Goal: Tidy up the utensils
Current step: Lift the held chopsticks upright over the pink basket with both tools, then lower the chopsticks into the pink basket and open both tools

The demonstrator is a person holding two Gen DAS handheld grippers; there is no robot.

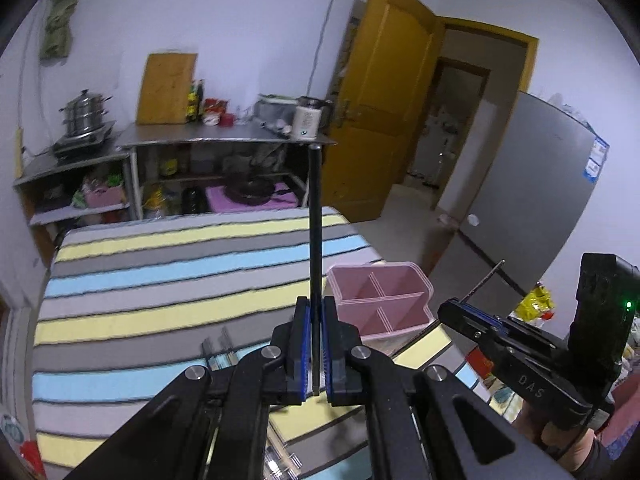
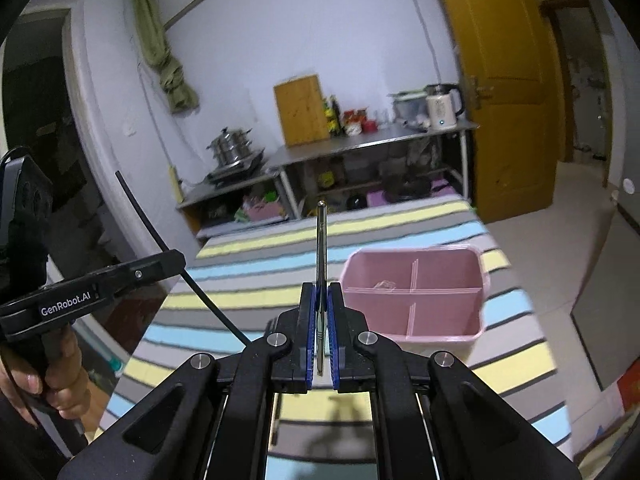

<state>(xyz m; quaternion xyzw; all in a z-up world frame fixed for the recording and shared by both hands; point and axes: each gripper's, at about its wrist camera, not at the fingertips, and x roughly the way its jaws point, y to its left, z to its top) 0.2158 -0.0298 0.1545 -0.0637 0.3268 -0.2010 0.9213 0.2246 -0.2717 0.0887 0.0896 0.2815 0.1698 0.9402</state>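
My left gripper (image 1: 316,312) is shut on a long black chopstick (image 1: 316,220) that points up and forward over the striped table; it also shows in the right wrist view (image 2: 176,268) at the left. My right gripper (image 2: 321,300) is shut on a thin metal utensil (image 2: 321,248), held upright; it shows in the left wrist view (image 1: 460,308) at the right. A pink divided utensil holder (image 2: 416,296) stands on the table just ahead and right of both grippers, and in the left wrist view (image 1: 380,300) too. Its compartments look empty.
The table has a striped cloth (image 1: 160,280). More metal utensils (image 1: 218,350) lie on it by the left gripper. A steel kitchen rack (image 1: 224,140) with pots stands behind, a yellow door (image 1: 380,100) and grey fridge (image 1: 540,200) to the right.
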